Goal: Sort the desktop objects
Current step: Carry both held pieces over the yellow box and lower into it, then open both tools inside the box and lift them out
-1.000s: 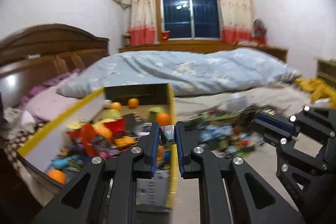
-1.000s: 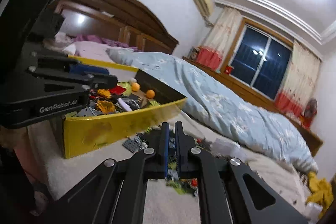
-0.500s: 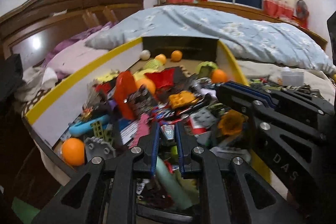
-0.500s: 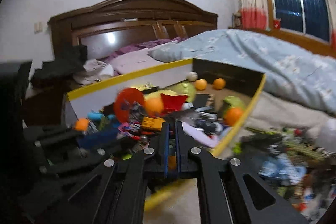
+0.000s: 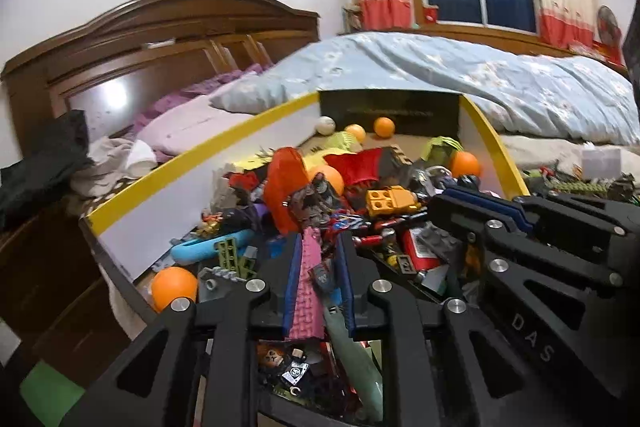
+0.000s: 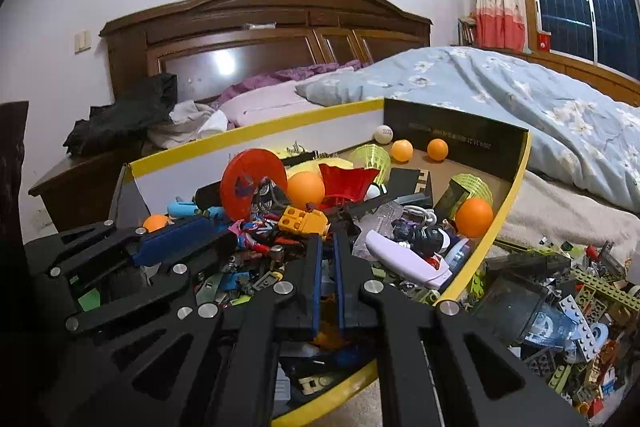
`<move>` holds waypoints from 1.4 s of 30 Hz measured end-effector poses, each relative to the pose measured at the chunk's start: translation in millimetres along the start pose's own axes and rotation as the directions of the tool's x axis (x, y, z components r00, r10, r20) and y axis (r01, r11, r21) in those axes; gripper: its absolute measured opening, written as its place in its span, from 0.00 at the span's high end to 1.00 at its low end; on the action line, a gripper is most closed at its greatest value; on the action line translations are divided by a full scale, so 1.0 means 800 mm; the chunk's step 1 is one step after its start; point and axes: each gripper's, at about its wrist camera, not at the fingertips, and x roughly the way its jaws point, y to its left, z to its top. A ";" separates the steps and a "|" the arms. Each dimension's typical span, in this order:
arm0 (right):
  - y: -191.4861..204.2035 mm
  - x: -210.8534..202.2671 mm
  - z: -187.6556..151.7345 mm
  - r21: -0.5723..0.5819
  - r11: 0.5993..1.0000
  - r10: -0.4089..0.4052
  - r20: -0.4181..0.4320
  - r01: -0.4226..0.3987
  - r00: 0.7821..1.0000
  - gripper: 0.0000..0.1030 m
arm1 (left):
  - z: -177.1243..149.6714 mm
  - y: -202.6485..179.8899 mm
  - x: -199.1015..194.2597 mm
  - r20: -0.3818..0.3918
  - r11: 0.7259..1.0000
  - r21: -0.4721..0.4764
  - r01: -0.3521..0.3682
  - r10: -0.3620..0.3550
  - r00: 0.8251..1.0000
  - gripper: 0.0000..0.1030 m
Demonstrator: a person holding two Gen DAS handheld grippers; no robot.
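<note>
A: Step in hand?
B: Drop-off into yellow-rimmed box (image 5: 192,157), near front edge. Left gripper (image 5: 320,267): easing apart, small grey piece (image 5: 323,275) loose in between.
A: Right gripper (image 6: 328,259)?
B: Pressed together over front-right corner; anything pinched, cannot tell.
A: Next?
B: Probably spread wider, drop piece, then over to brick pile (image 6: 580,291) beyond right wall.
</note>
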 end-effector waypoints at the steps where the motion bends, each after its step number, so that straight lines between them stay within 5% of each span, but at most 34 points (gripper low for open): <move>1: -0.001 -0.001 -0.002 0.000 1.000 0.003 0.008 -0.003 1.000 0.95 | 0.000 0.000 -0.001 0.007 1.000 -0.002 -0.004 0.004 1.000 0.81; 10: -0.006 -0.011 -0.012 -0.011 0.997 0.082 0.095 -0.082 0.992 0.86 | -0.007 -0.001 -0.009 0.086 0.999 -0.036 -0.017 0.020 0.996 0.79; 12: -0.010 -0.013 -0.012 0.001 0.994 0.110 0.106 -0.111 0.988 0.85 | -0.010 0.001 -0.013 0.112 0.997 -0.063 -0.049 0.056 0.992 0.72; 18: -0.018 -0.019 -0.012 0.039 0.995 0.084 0.140 -0.090 0.987 0.70 | -0.012 0.004 -0.020 0.134 0.990 -0.107 -0.089 0.103 0.986 0.67; 22: -0.026 -0.021 -0.012 0.076 0.996 0.040 0.157 -0.052 0.987 0.48 | -0.014 0.006 -0.023 0.146 0.987 -0.122 -0.102 0.119 0.982 0.67; 25: -0.032 -0.030 -0.014 0.097 0.993 0.040 0.204 -0.060 0.978 0.31 | -0.014 0.006 -0.027 0.146 0.991 -0.104 -0.078 0.093 0.985 0.51; 27: -0.025 -0.043 -0.016 0.068 0.995 0.049 0.267 -0.070 0.962 0.29 | -0.015 0.003 -0.031 0.143 0.993 -0.094 -0.075 0.088 0.986 0.32; 33: -0.001 -0.067 -0.018 -0.016 0.999 0.045 0.370 -0.043 0.928 0.24 | -0.017 -0.008 -0.047 0.168 0.993 -0.065 -0.102 0.112 0.980 0.31; 38: -0.060 -0.085 -0.014 0.208 0.977 -0.055 0.423 -0.038 0.905 0.24 | -0.003 -0.006 -0.066 0.218 0.986 -0.111 -0.126 0.148 0.965 0.31; 42: -0.119 -0.102 -0.006 0.407 0.913 -0.177 0.345 0.023 0.922 0.22 | 0.019 -0.008 -0.097 0.340 0.990 -0.098 -0.100 0.128 0.932 0.25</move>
